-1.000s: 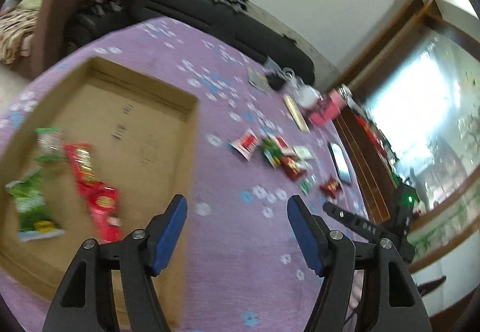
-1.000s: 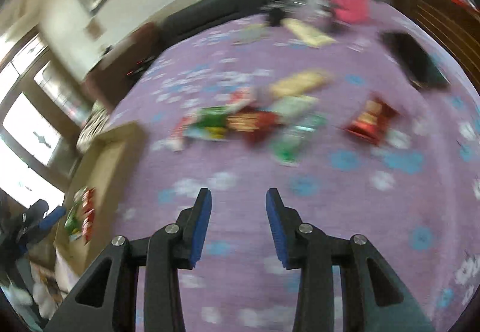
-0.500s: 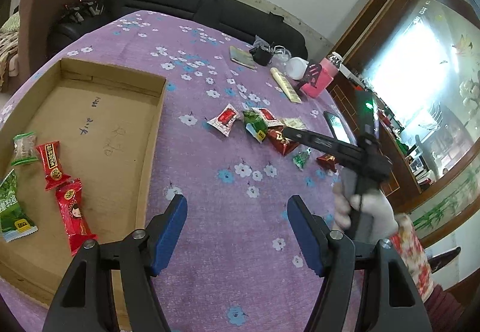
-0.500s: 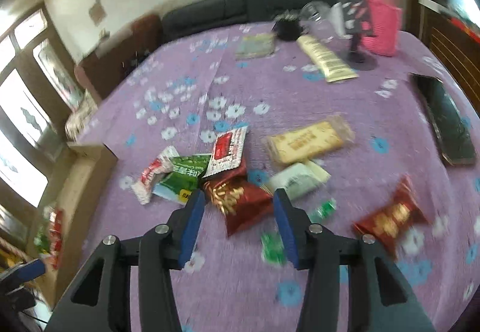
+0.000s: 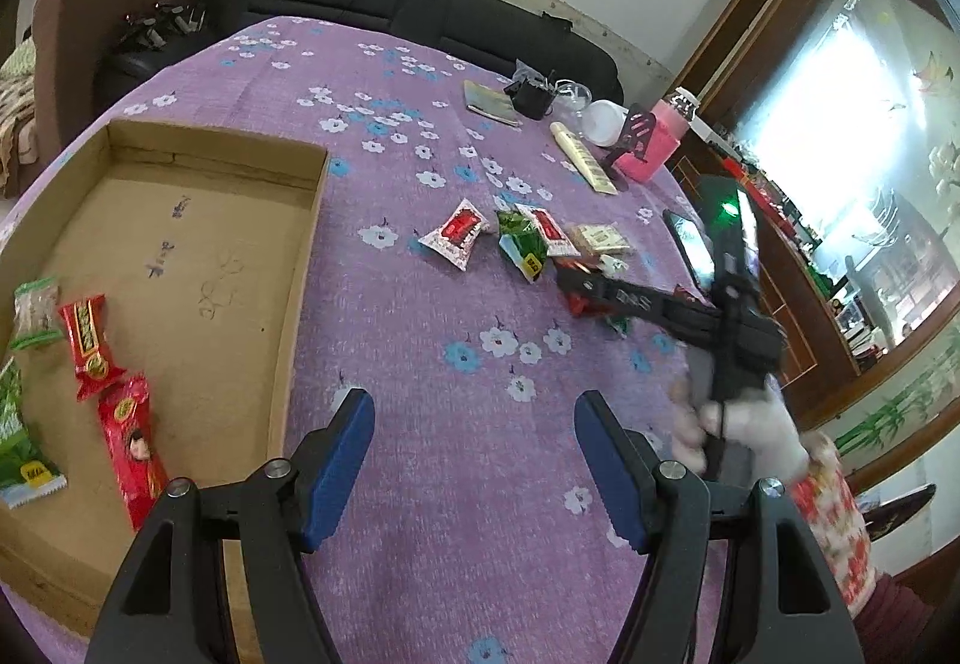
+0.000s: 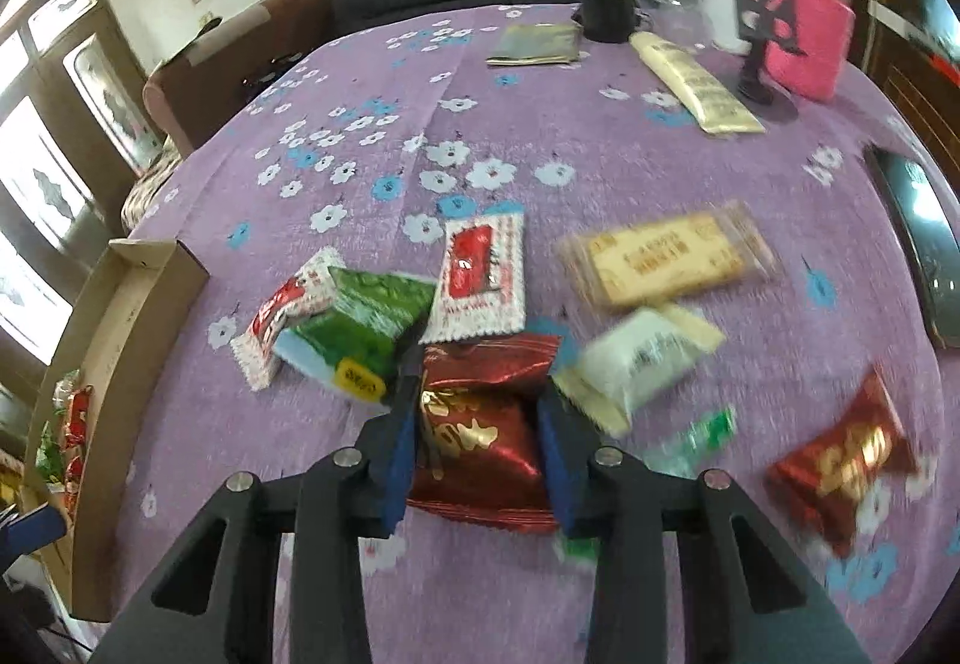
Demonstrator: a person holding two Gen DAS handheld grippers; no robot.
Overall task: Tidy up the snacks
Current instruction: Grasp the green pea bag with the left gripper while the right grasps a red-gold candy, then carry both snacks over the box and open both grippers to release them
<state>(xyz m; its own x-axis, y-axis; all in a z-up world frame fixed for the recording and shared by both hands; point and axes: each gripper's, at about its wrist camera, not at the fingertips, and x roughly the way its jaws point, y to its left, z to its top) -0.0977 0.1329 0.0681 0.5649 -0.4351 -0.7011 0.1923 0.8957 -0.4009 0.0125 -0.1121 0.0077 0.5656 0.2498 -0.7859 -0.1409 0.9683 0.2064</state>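
Between your left gripper (image 5: 474, 454) and the cardboard box (image 5: 294, 304) the purple tablecloth (image 5: 432, 340) lies bare. Your right gripper (image 6: 477, 442) has packets close on every side: the green packet (image 6: 366, 328) at left, the white-red packet (image 6: 480, 280) ahead, the pale packet (image 6: 642, 358) at right.

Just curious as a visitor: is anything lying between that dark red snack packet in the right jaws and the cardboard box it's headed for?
Yes: the green packet and a red-and-white packet lie toward the cardboard box.
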